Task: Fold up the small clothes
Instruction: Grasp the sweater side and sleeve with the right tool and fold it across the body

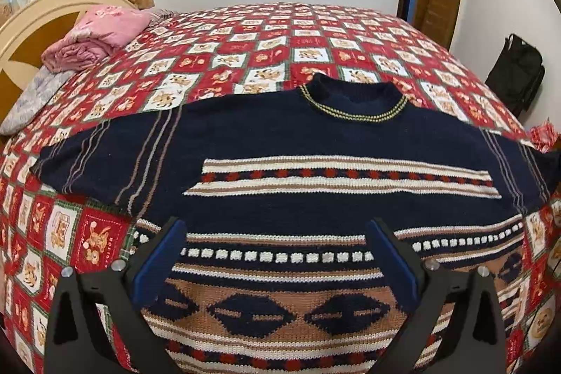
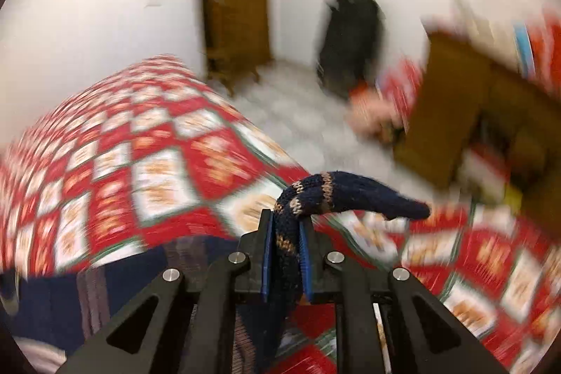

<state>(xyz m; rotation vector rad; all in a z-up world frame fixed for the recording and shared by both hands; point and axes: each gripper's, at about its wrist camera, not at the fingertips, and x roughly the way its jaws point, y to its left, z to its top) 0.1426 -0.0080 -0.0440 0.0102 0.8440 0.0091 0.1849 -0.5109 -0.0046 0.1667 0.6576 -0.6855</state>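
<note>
Our right tool is clamped on a navy knit cuff with tan bands, its blue pads pressing the wool from both sides; the cuff end curls over the tips and points right. Our left tool stands wide, hovering with nothing between its fingers above the sweater. The sweater is a thick knit, navy with cream, tan and red stripe bands and dark diamond shapes near the hem. It lies flat on the bed's red patchwork cover, collar pointing away from us, sleeves spread sideways. The right view is blurred.
</note>
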